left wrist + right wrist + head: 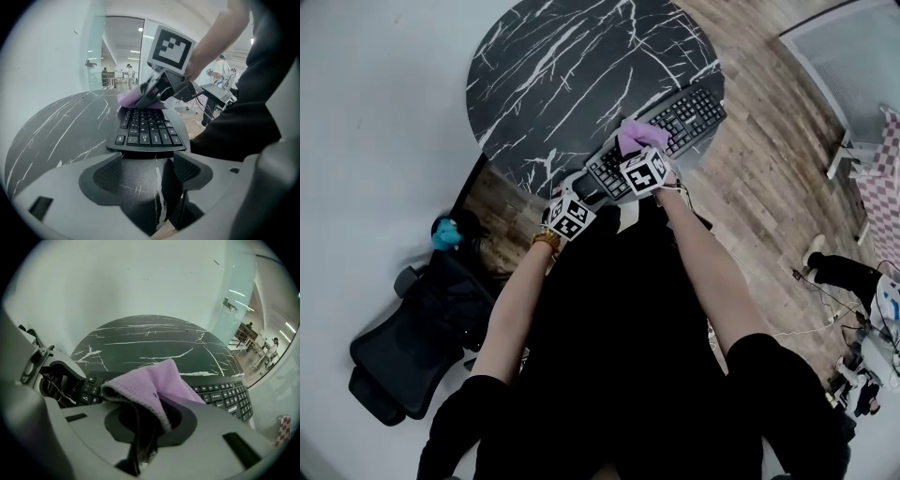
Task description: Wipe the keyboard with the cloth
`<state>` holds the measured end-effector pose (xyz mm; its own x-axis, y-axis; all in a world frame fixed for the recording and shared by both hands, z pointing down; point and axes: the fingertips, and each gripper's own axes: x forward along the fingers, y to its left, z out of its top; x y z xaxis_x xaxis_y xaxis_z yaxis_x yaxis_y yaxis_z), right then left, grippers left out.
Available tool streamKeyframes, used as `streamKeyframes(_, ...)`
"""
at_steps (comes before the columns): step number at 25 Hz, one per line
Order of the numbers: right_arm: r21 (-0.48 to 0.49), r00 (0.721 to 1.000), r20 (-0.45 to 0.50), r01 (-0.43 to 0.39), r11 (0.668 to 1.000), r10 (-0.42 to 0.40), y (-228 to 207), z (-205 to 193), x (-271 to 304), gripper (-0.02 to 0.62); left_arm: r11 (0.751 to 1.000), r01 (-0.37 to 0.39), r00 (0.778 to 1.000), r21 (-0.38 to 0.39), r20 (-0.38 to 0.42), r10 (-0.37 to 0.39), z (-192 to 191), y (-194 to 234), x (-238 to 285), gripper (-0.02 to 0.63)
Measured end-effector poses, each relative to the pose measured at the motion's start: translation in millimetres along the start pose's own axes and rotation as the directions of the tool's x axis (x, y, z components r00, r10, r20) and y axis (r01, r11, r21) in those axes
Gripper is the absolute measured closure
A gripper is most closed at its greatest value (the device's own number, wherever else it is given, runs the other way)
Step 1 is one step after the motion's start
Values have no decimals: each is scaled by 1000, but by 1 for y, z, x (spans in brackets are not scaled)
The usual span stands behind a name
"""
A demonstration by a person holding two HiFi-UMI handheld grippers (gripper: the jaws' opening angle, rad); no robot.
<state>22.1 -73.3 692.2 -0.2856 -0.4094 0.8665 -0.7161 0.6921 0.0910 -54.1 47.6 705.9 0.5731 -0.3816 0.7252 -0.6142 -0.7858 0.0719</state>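
The right hand-held gripper (145,420) pinches the cloth (154,385) on the keyboard (225,397); the left hand-held gripper (149,176) gapes empty at its end. Sweep lightly along key rows, bracing that end.

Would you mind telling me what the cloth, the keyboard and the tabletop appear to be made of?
Cloth: lilac, likely microfibre or fleece, by its fuzzy nap. Keyboard: matt black, probably plastic. Tabletop: black with white veins, marble or an imitation.

The cloth (154,386) covers the keyboard's (225,397) middle keys. In the head view the right gripper's (639,157) cube hides its jaws. Distant figures (129,70) are indistinct.
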Motion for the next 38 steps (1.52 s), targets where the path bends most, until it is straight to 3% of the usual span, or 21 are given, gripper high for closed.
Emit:
streamKeyframes(11, -129, 999, 0, -54, 990, 54, 35, 3, -3, 535, 1000, -3, 1000, 1, -3, 3, -1, 1, 0, 279)
streamKeyframes(16, -229, 999, 9, -44, 972, 48, 43, 3, -6, 537, 1000, 0, 1000, 2, -1, 0, 1, -1, 1, 279)
streamKeyframes(26, -333, 995, 11, -94, 938, 104, 66, 4, -8, 537, 1000, -3, 1000, 4, -3, 3, -1, 0, 0, 279)
streamKeyframes(35, -518, 989, 17, -119, 847, 150, 82, 4, -10, 538, 1000, -4, 1000, 3, -5, 4, -1, -1, 1, 279)
streamKeyframes(38, -587, 985, 17, -131, 799, 174, 86, 4, -11, 538, 1000, -3, 1000, 2, -8, 3, -1, -1, 0, 279)
